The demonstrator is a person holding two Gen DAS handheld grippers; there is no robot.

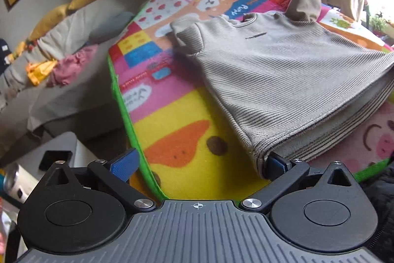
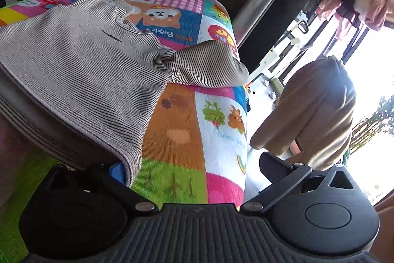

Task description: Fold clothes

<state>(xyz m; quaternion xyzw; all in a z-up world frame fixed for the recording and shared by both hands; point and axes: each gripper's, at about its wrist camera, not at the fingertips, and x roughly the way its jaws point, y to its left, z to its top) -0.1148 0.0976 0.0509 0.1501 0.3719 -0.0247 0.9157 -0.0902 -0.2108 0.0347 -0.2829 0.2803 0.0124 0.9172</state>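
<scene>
The folding has barely begun. The striped shirt (image 1: 283, 70) lies face up on the colourful play mat (image 1: 172, 130), neck away from the person, body spread out, no fold yet across it. Both sleeves are loose: one lies crumpled off to the side, the other sleeve (image 2: 209, 63) stands up in a bunched peak. All the folds seem left to do, sleeves first, I would guess.

The left hand-held gripper (image 1: 199, 164) sits at the near hem corner with its fingers spread wide; one blue pad (image 1: 275, 163) touches the hem edge, tucked just under it, but nothing is pinched. The right hand-held gripper (image 2: 194, 166) is at the other hem corner, likewise wide apart, the cloth draping over its inner finger. The hem gapes open there, front layer lifted off the back one.

The shirt is a soft ribbed knit, beige with thin dark stripes and a small dark mark on the chest.
</scene>
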